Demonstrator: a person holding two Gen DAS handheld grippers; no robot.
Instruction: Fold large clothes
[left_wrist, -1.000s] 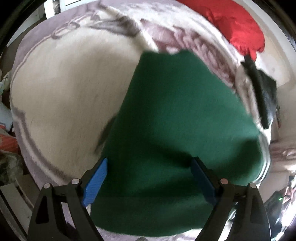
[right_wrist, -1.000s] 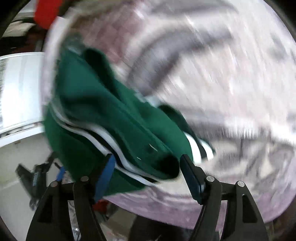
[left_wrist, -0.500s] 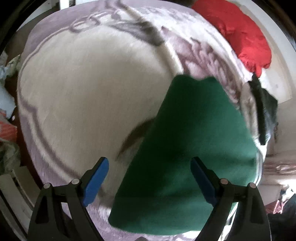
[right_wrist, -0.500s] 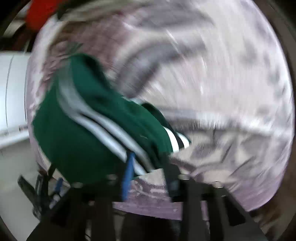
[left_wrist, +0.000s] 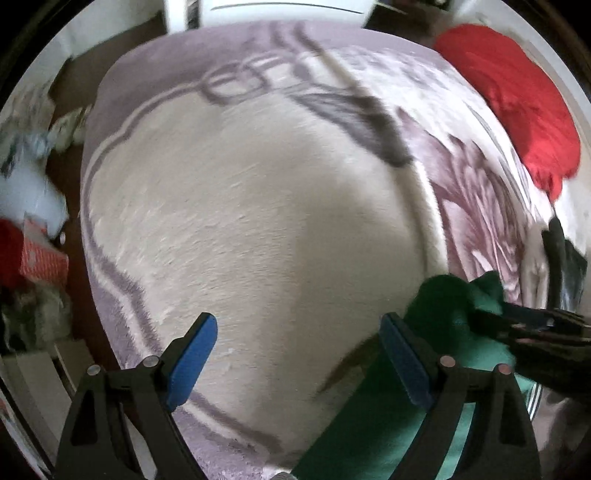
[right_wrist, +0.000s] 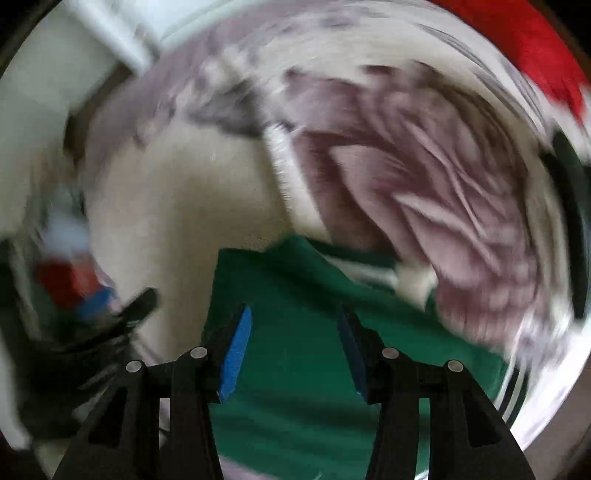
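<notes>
A green garment with white stripes (right_wrist: 306, 306) lies folded on the cream and mauve blanket (left_wrist: 258, 221). In the left wrist view it shows at the lower right (left_wrist: 436, 321). My left gripper (left_wrist: 299, 350) is open and empty above bare blanket, left of the garment. My right gripper (right_wrist: 293, 332) is open right over the green cloth, with nothing between its pads. It also shows in the left wrist view (left_wrist: 532, 325) at the garment's far edge. The right wrist view is blurred.
A red cloth (left_wrist: 517, 110) lies at the blanket's far right corner, also in the right wrist view (right_wrist: 535, 51). A dark garment (left_wrist: 565, 258) lies at the right edge. Clutter and boxes (left_wrist: 33, 258) stand on the floor at the left. White furniture (left_wrist: 277, 7) stands beyond.
My right gripper closed on the green garment half a second ago and has now opened over it. My left gripper moved left, so the garment slid to the lower right of its view.
</notes>
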